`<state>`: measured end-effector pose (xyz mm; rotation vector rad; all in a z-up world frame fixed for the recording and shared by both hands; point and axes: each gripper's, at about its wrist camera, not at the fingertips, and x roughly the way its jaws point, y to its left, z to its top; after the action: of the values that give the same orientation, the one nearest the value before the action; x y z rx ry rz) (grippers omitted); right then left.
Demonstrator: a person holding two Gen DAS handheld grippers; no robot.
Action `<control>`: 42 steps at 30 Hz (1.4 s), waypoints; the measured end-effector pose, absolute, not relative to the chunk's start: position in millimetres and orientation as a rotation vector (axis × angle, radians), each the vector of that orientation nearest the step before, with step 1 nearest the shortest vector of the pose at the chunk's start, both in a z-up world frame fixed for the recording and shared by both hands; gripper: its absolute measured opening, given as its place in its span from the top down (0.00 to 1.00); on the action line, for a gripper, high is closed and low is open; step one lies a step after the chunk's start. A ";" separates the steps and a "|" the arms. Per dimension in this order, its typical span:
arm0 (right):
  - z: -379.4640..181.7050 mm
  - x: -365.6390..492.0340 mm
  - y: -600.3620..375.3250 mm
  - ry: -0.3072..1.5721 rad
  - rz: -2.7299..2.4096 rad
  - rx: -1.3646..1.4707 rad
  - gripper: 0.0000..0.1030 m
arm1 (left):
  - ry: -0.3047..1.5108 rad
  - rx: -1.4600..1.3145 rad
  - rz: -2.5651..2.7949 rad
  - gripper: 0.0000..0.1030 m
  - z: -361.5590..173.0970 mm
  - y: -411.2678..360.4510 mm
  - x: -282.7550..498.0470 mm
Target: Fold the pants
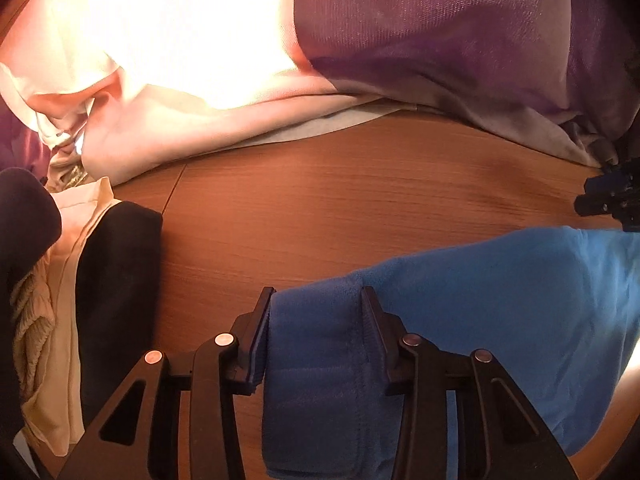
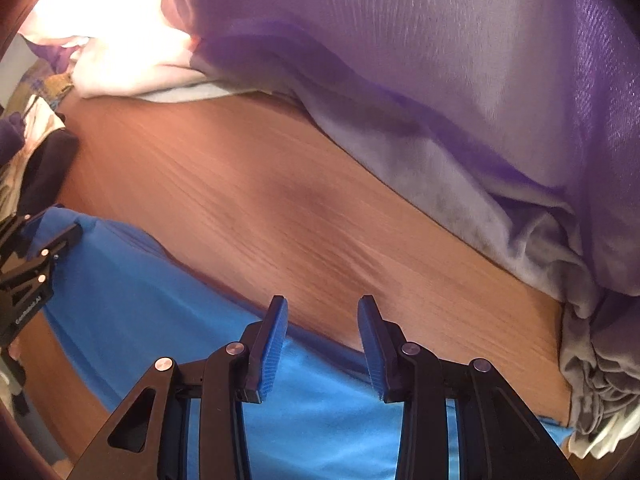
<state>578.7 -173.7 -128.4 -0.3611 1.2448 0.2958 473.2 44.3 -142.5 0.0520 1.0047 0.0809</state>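
Note:
The blue pants [image 1: 520, 300] lie across the near part of the wooden table [image 1: 320, 200]. My left gripper [image 1: 318, 294] is shut on a thick folded band of the pants, and the fabric fills the gap between its pads. In the right wrist view the left gripper [image 2: 28, 272] holds the far left corner of the pants [image 2: 140, 300]. My right gripper [image 2: 322, 304] points steeply down over the pants' far edge. Its jaws stand apart, with blue cloth beneath them and bare table [image 2: 240, 180] past the tips. The right gripper [image 1: 612, 200] also shows at the right edge of the left wrist view.
A purple cloth [image 2: 440, 60] and a brightly lit pale cloth [image 1: 180, 40] are heaped along the far side of the table. Black and cream garments [image 1: 100, 280] are piled at the left. Grey crumpled fabric [image 2: 592, 360] sits at the right edge.

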 end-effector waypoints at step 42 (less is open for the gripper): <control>-29.7 400.5 -279.3 0.841 0.121 -0.054 0.46 | 0.702 0.133 -0.074 0.33 -15.5 -45.8 331.4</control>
<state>400.5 -279.3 -29.7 -0.0543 0.8408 0.1206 331.4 -45.8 -15.5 0.1330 0.7015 -0.0742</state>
